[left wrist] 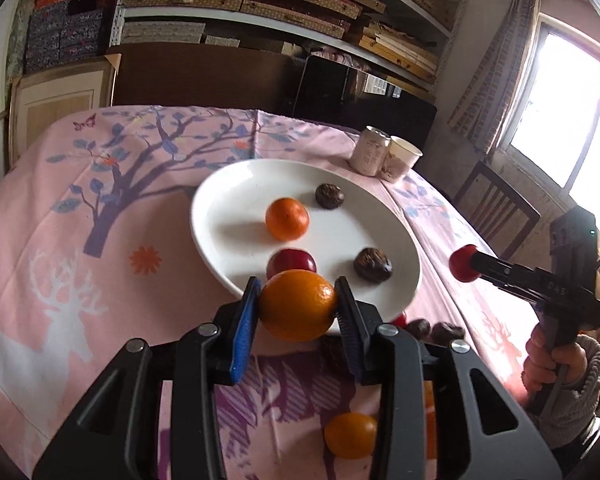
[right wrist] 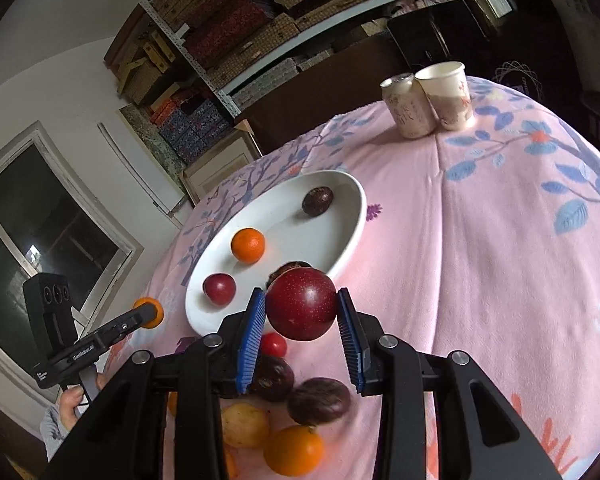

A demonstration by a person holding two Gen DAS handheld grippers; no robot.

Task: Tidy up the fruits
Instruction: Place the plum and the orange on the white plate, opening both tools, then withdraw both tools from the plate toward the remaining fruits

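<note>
Two fruits were held above the near rim of the white plate (left wrist: 220, 184): the left tongs (left wrist: 298, 304) pinched an orange (left wrist: 298, 306), the right tongs (right wrist: 302, 310) a red plum (right wrist: 302, 304). Both looked round, smooth, probably light and slippery, the plum bruisable; gripping across the widest middle seemed safest.

My left cam: rides gripper, looks forward and down along fingers, close over plate (left wrist: 220, 184). My right cam: same mount, angled in from plate's (right wrist: 352, 216) right. Both share plate, cups (left wrist: 384, 156) (right wrist: 428, 100), pink tablecloth (left wrist: 80, 240) (right wrist: 500, 260); each sees other gripper.
</note>
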